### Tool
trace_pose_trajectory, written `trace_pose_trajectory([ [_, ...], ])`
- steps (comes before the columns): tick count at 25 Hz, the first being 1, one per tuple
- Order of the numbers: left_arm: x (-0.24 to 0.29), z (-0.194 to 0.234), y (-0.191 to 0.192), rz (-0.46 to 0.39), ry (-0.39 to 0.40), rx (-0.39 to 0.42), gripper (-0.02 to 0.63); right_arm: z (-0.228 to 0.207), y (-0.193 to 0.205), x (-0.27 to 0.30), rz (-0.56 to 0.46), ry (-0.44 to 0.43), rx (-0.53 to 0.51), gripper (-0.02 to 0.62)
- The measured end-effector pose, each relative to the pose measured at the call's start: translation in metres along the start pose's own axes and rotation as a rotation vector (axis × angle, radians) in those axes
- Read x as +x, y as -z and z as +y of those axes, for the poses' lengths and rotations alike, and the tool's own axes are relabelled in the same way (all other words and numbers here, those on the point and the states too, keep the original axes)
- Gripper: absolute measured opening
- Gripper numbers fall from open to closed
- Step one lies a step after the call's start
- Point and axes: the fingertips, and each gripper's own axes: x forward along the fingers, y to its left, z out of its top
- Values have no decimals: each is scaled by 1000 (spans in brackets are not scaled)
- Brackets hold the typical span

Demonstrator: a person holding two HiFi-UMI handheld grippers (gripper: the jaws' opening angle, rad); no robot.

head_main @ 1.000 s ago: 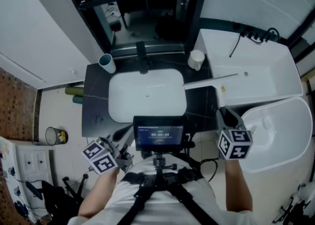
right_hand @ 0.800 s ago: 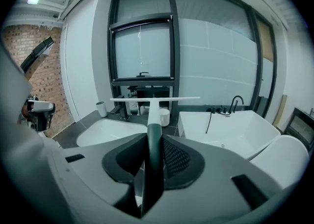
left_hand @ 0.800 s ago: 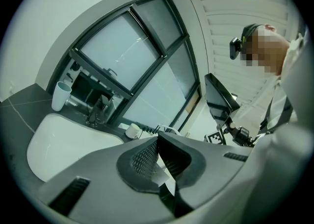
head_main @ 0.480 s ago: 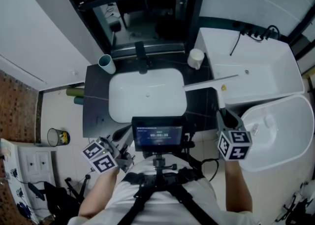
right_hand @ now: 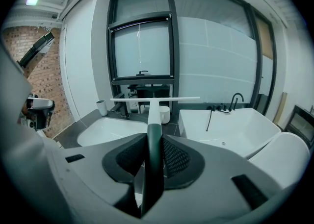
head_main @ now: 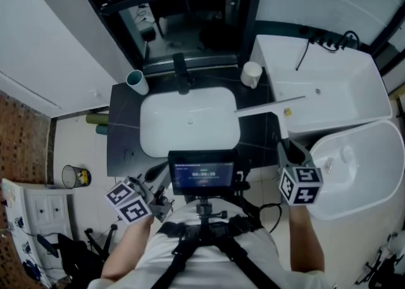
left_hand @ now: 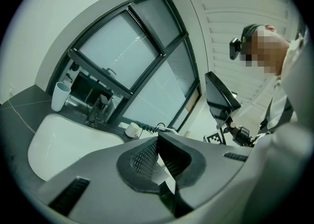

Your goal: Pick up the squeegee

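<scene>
The right hand-held gripper point(right_hand: 153, 142) is pinching the squeegee point(right_hand: 153, 112). Its two jaws press on the dark part of the handle, one from each side. The handle sticks out past the jaws and turns white. At the far end is the long white blade point(right_hand: 154, 99), which lies crosswise like the top of a letter T.

From the head view, the squeegee is at 3 o'clock from the white sink point(head_main: 164, 123). Its blade reaches from the edge of the sink over to the rim of the white bathtub point(head_main: 329, 92). I cannot tell if the blade touches the dark worktop point(head_main: 123, 129) or is just above it.

The left hand-held gripper point(left_hand: 158, 142) has its jaws pressed together at the tips, and nothing is between them. It is held low at 7 o'clock from the sink, near the person's body and well apart from the squeegee.

A black faucet point(head_main: 182, 73) stands at 12 o'clock from the sink. A pale blue cup point(head_main: 137, 81) stands at 10 o'clock, and a white mug point(head_main: 251, 76) stands at 1 o'clock. A small screen point(head_main: 202, 171) sits in front of the person's chest, between the two grippers.
</scene>
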Motion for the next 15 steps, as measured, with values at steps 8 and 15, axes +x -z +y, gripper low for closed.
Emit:
trace_pose_trajectory([
  [8, -2, 1, 0, -1, -9, 0, -5, 2, 4, 8, 12, -8, -4, 94],
  [15, -2, 0, 1, -2, -17, 4, -5, 3, 10, 15, 23, -17, -11, 94],
])
